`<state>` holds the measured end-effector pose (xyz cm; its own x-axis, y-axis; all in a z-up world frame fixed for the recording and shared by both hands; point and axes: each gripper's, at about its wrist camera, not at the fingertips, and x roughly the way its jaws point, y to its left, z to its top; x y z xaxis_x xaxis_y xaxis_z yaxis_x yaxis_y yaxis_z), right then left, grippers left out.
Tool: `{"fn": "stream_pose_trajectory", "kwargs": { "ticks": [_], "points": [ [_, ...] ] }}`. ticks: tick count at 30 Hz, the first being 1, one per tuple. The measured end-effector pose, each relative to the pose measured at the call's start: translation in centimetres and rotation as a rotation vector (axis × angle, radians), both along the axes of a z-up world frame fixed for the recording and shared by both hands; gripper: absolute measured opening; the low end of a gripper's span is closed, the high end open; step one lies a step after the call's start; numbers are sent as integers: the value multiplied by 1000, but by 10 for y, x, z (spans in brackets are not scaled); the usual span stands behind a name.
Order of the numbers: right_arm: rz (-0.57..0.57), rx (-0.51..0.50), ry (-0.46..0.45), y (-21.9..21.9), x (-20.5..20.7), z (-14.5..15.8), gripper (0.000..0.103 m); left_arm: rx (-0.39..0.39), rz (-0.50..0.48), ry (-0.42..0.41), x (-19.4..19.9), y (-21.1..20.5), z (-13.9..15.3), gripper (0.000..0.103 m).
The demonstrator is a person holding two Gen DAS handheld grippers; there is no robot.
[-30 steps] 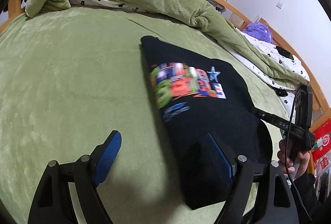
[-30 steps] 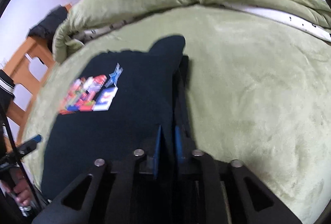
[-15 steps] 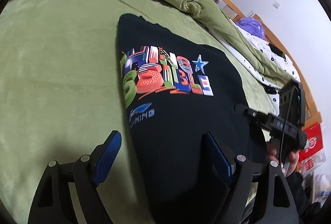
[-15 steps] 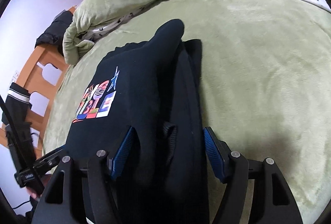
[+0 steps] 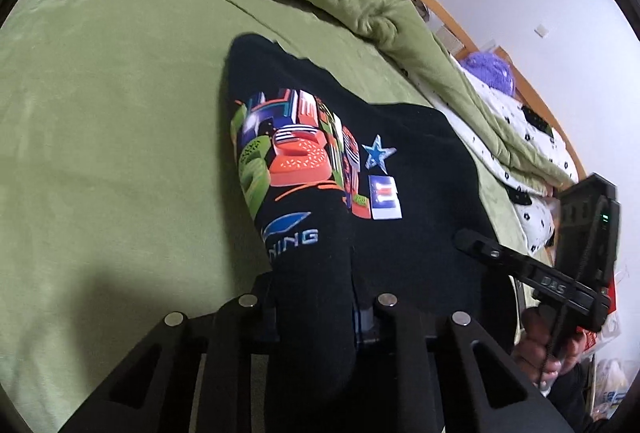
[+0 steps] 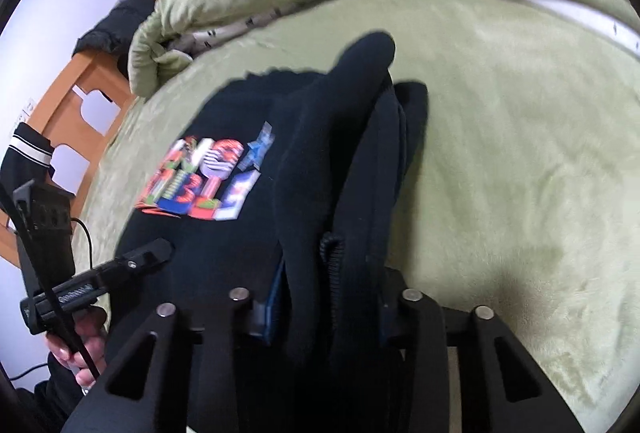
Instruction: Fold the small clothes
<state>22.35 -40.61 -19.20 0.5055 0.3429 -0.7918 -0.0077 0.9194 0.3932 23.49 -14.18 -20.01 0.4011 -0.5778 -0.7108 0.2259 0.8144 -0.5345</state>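
Both jaws just closed: left gripper (image 5: 314, 307) and right gripper (image 6: 326, 297) each pinch a near-edge bunch of the black sweatshirt (image 5: 360, 169), which lies on the green bed (image 5: 112, 137). Its long axis runs away from both; the fold likely goes forward.

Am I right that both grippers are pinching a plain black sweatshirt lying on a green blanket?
Not plain: the black sweatshirt has a colourful lettered print on it, clear in the left wrist view. Both the left gripper and right gripper do pinch it on the green blanket.
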Motion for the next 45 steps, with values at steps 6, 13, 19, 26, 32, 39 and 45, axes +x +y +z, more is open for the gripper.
{"fn": "stream_pose_trajectory", "kwargs": {
  "ticks": [6, 13, 19, 26, 32, 39, 45],
  "points": [
    [20, 43, -59, 52, 10, 29, 32, 31, 60, -62, 5, 54, 26, 21],
    [87, 111, -71, 138, 44, 16, 32, 124, 133, -66, 24, 136, 29, 22],
    [128, -94, -42, 175, 45, -11, 49, 93, 133, 7, 28, 159, -8, 41],
    [82, -221, -179, 173, 29, 28, 57, 180, 166, -91, 14, 167, 10, 68],
    [101, -114, -83, 179, 68, 4, 36, 152, 171, -90, 7, 181, 12, 69],
    [171, -70, -276, 181, 67, 50, 7, 124, 126, -80, -5, 175, -2, 71],
    [166, -209, -35, 185, 107, -19, 8, 143, 107, -76, -9, 166, 2, 71]
  ]
}}
